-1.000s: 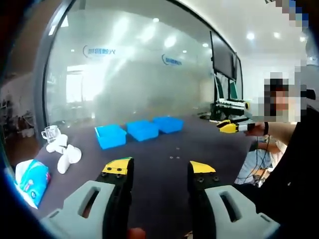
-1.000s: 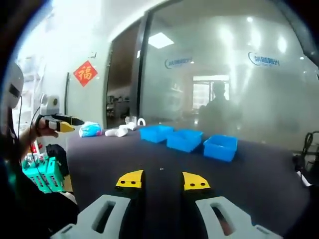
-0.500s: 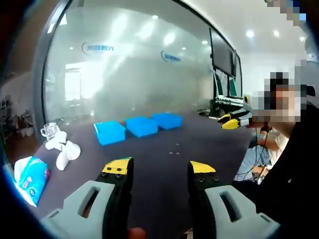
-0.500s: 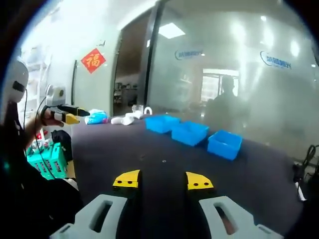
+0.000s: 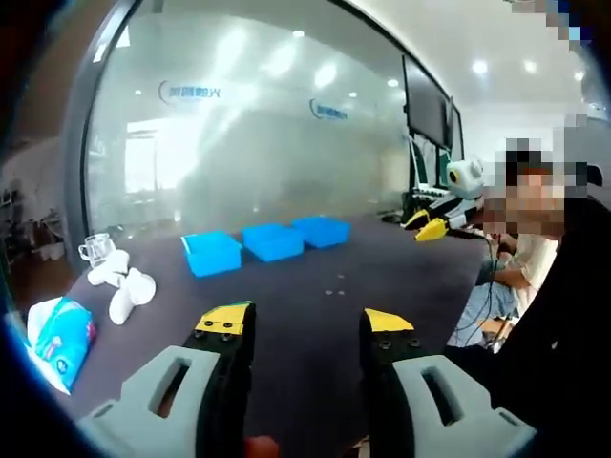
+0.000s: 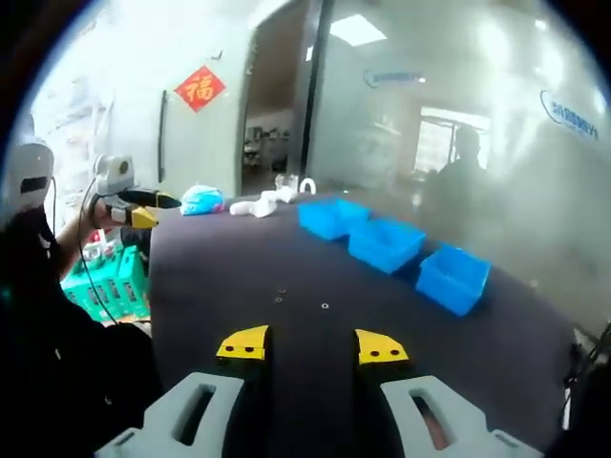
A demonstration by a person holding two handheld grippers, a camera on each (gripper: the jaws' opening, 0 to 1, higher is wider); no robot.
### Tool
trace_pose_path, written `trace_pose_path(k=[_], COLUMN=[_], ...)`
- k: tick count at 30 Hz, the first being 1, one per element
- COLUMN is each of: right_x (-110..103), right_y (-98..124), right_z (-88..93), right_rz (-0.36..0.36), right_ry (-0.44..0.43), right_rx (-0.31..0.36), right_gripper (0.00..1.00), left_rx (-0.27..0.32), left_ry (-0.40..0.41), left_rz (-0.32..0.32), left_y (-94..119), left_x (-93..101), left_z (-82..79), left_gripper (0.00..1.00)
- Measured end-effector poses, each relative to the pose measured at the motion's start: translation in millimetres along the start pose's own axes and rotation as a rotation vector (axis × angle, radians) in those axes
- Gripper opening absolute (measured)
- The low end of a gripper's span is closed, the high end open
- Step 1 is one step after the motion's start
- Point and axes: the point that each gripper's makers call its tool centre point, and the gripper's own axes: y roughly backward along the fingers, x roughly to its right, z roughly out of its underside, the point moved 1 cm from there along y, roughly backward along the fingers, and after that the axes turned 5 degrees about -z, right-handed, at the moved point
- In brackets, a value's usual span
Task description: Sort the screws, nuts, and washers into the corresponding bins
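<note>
Three blue bins stand in a row on the dark table (image 5: 401, 277): a left bin (image 5: 212, 256), a middle bin (image 5: 273, 241) and a right bin (image 5: 322, 231). Small pieces of hardware (image 5: 333, 280) lie loose in front of them. My left gripper (image 5: 305, 322) hovers open over the near table with nothing between its yellow-tipped jaws. In the left gripper view the right gripper (image 5: 431, 225) is held in the air at the right. My right gripper (image 6: 313, 345) is open and holds nothing. Ahead of it are the bins (image 6: 387, 243) and loose hardware (image 6: 325, 306). The left gripper (image 6: 134, 204) shows at the left.
White cups (image 5: 122, 291), a glass cup (image 5: 95, 250) and a blue tissue pack (image 5: 59, 339) lie at the table's left end. A person sits at the near edge of the table (image 6: 220, 277). A green crate (image 6: 110, 281) stands on the floor beside it. A glass wall runs behind the bins.
The right gripper has risen and turned in the left gripper view. The right gripper view has swung and tilted, so the bins sit further right. Both grippers' jaws stay open.
</note>
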Motion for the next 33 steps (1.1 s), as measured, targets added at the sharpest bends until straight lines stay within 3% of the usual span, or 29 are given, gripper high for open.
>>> trace_pose_path(k=[12, 21, 33], right_x=[-2.8, 1.4, 12.2], right_y=[-36.5, -66.8, -109.2], right_z=[-14.7, -16.7, -16.8], right_rz=[-0.102, -0.160, -0.193], right_ry=[0.128, 0.155, 0.148], right_rx=[-0.139, -0.233, -0.306], right_gripper=[0.29, 0.28, 0.27], left_rx=[0.004, 0.007, 0.012], left_ry=[0.007, 0.015, 0.020], left_rz=[-0.010, -0.019, -0.025], left_y=[2.1, 3.5, 6.1], left_x=[-3.9, -7.1, -8.3], left_z=[-0.3, -0.2, -0.4], left_gripper=[0.44, 0.44, 0.44])
